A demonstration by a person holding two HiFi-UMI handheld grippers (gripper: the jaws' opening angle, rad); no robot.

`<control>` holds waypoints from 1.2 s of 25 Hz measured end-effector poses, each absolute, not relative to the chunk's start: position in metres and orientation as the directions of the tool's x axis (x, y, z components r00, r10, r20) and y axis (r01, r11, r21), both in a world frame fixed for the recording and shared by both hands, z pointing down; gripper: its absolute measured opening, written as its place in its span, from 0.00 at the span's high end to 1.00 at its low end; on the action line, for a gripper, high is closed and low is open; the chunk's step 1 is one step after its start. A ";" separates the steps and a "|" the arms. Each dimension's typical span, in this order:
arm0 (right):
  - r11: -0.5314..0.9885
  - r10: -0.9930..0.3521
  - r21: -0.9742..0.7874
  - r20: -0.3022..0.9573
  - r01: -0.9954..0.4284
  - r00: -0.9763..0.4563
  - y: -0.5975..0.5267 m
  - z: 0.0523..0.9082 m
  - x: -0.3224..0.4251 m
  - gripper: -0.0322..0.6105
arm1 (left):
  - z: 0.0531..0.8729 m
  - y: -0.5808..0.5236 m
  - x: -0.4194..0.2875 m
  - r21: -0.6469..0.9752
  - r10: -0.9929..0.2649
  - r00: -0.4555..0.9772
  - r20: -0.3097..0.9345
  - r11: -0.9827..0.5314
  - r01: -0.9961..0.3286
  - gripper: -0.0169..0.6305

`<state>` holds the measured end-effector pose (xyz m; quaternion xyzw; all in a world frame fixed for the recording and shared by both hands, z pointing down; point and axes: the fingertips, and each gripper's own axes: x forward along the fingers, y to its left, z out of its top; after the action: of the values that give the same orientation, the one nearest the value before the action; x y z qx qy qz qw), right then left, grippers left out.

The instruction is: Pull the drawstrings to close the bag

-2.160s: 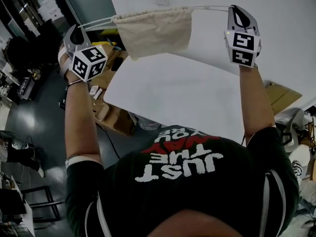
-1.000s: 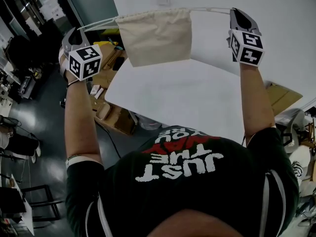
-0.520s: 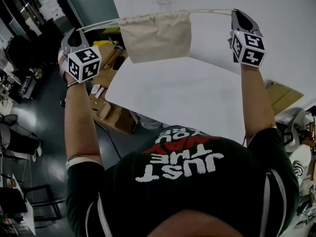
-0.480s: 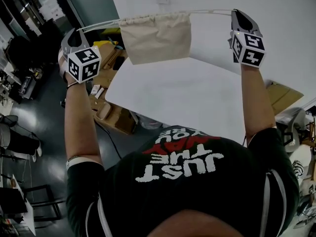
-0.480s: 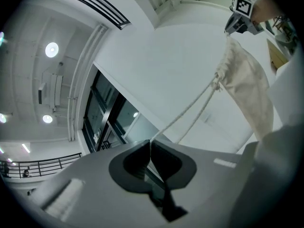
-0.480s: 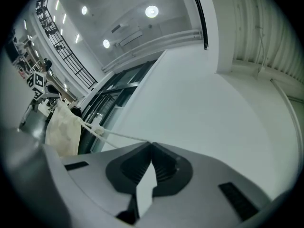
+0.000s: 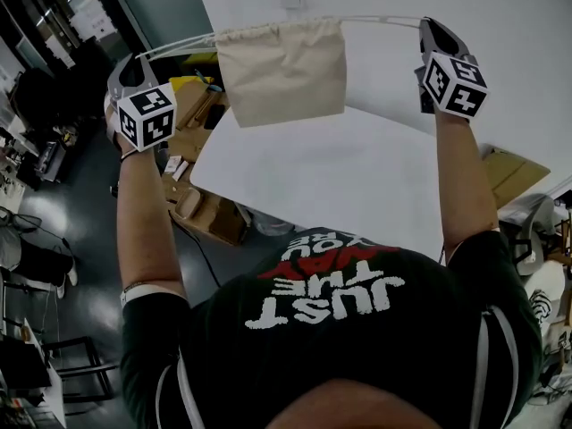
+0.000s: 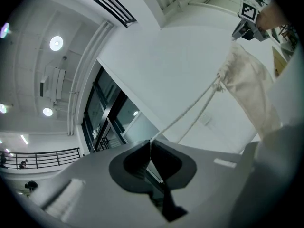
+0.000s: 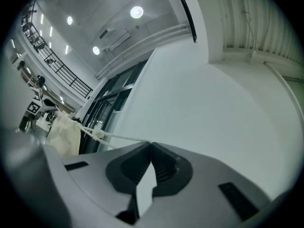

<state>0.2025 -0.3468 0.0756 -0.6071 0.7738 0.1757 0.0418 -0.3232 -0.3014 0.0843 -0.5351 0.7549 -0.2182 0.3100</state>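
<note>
**Bag held in the air, cords under pull**

The cloth bag [image 7: 281, 70] hangs above the white desk [image 7: 340, 177], carried only by its drawstrings [image 7: 179, 43], which run out taut to both sides. The left claw [image 8: 150, 142] is closed on the left ends and the right claw [image 9: 151, 145] on the right ends. The mouth looks only lightly gathered, so I judge the closing pull is in hand. Next, both claws should move further apart with a firm grip.
</note>
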 end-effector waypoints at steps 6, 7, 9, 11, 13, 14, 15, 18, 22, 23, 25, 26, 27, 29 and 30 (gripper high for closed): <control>0.192 -0.929 0.232 -0.271 -0.954 -0.253 -0.347 0.082 0.206 0.94 | 0.093 -0.299 -0.327 -0.681 -0.945 -0.238 -0.224 0.326 -0.656 0.96; 0.194 -0.929 0.233 -0.269 -0.953 -0.255 -0.347 0.082 0.205 0.94 | 0.093 -0.299 -0.326 -0.680 -0.945 -0.236 -0.225 0.326 -0.657 0.95; 0.199 -0.928 0.235 -0.268 -0.951 -0.261 -0.347 0.084 0.204 0.94 | 0.091 -0.299 -0.326 -0.676 -0.945 -0.233 -0.227 0.326 -0.661 0.95; 0.204 -0.926 0.240 -0.268 -0.949 -0.267 -0.348 0.084 0.204 0.93 | 0.089 -0.299 -0.326 -0.674 -0.945 -0.232 -0.230 0.326 -0.663 0.95; 0.207 -0.924 0.244 -0.269 -0.948 -0.271 -0.348 0.083 0.203 0.93 | 0.087 -0.299 -0.326 -0.673 -0.945 -0.232 -0.231 0.327 -0.663 0.95; 0.207 -0.924 0.243 -0.269 -0.948 -0.270 -0.347 0.083 0.203 0.93 | 0.087 -0.299 -0.326 -0.672 -0.945 -0.231 -0.231 0.327 -0.664 0.95; 0.206 -0.924 0.240 -0.270 -0.949 -0.269 -0.346 0.082 0.204 0.93 | 0.087 -0.298 -0.326 -0.673 -0.945 -0.231 -0.230 0.326 -0.664 0.95; 0.207 -0.925 0.223 -0.272 -0.952 -0.265 -0.345 0.082 0.210 0.93 | 0.090 -0.297 -0.326 -0.676 -0.945 -0.237 -0.224 0.326 -0.662 0.95; 0.203 -0.928 0.219 -0.267 -0.954 -0.258 -0.346 0.086 0.215 0.93 | 0.094 -0.300 -0.334 -0.675 -0.947 -0.241 -0.213 0.321 -0.664 0.95; 0.202 -0.930 0.224 -0.263 -0.954 -0.258 -0.346 0.088 0.214 0.93 | 0.094 -0.299 -0.334 -0.679 -0.947 -0.241 -0.212 0.320 -0.660 0.95; 0.200 -0.931 0.229 -0.257 -0.953 -0.258 -0.346 0.089 0.213 0.94 | 0.093 -0.298 -0.334 -0.687 -0.947 -0.240 -0.214 0.321 -0.651 0.95; 0.201 -0.931 0.228 -0.257 -0.953 -0.258 -0.346 0.088 0.213 0.94 | 0.092 -0.297 -0.334 -0.688 -0.947 -0.239 -0.216 0.322 -0.651 0.95; 0.203 -0.930 0.227 -0.259 -0.953 -0.260 -0.346 0.086 0.212 0.94 | 0.090 -0.297 -0.333 -0.686 -0.946 -0.238 -0.219 0.323 -0.652 0.95; 0.204 -0.929 0.230 -0.263 -0.952 -0.262 -0.344 0.083 0.212 0.94 | 0.088 -0.295 -0.333 -0.683 -0.945 -0.238 -0.223 0.326 -0.654 0.95; 0.204 -0.928 0.232 -0.264 -0.951 -0.263 -0.344 0.082 0.211 0.93 | 0.087 -0.295 -0.333 -0.682 -0.945 -0.239 -0.224 0.327 -0.654 0.95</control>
<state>0.2113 -0.3435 0.0824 -0.6059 0.7751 0.1758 0.0332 -0.3326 -0.2947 0.0874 -0.5316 0.7520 -0.2321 0.3131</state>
